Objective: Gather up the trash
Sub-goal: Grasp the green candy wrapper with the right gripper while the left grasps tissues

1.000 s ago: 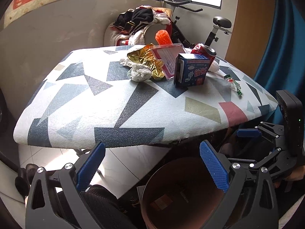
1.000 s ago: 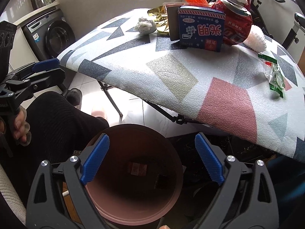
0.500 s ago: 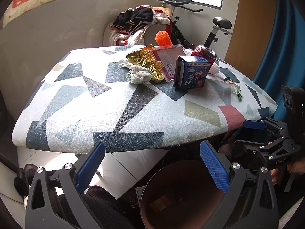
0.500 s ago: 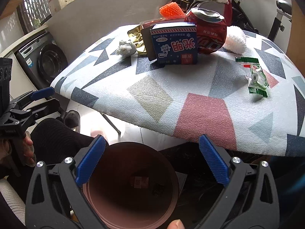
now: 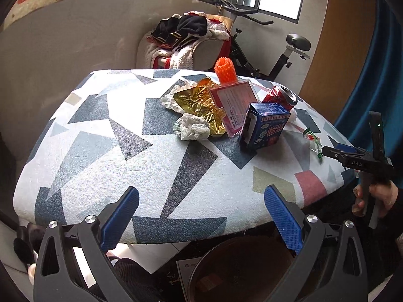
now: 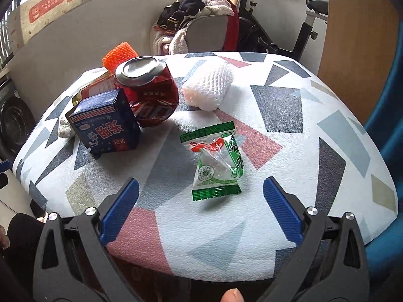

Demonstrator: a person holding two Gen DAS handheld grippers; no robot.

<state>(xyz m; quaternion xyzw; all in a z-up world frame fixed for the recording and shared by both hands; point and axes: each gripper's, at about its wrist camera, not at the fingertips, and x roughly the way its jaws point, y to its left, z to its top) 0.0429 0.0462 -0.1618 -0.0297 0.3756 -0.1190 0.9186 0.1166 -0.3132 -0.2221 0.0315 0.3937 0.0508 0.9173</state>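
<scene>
Trash lies on a table [image 5: 100,156] [image 6: 327,176] with a triangle-patterned cover. A green clear wrapper [image 6: 216,161] [image 5: 313,142] lies just beyond my right gripper [image 6: 201,198], which stands open and empty over the near edge. Behind it are a blue carton [image 6: 105,123] [image 5: 264,128], a dented red can [image 6: 148,93] [image 5: 279,98], white foam netting [image 6: 209,88] and an orange net sleeve [image 5: 225,73] [image 6: 118,55]. My left gripper [image 5: 201,206] is open and empty at the table's front edge, with crumpled tissue [image 5: 192,127], gold foil [image 5: 199,100] and a pink plastic case [image 5: 234,105] farther off.
A brown bin [image 5: 241,271] stands on the floor below the table's front edge. A chair piled with clothes [image 5: 186,40] [image 6: 201,15] and an exercise bike [image 5: 277,50] stand behind the table. A blue curtain [image 5: 377,75] hangs at the right. A washing machine [image 6: 12,115] is at the left.
Both grippers rose from over the bin to the table's edge. The right one swung right and now faces the green wrapper; the bin has left its view.
</scene>
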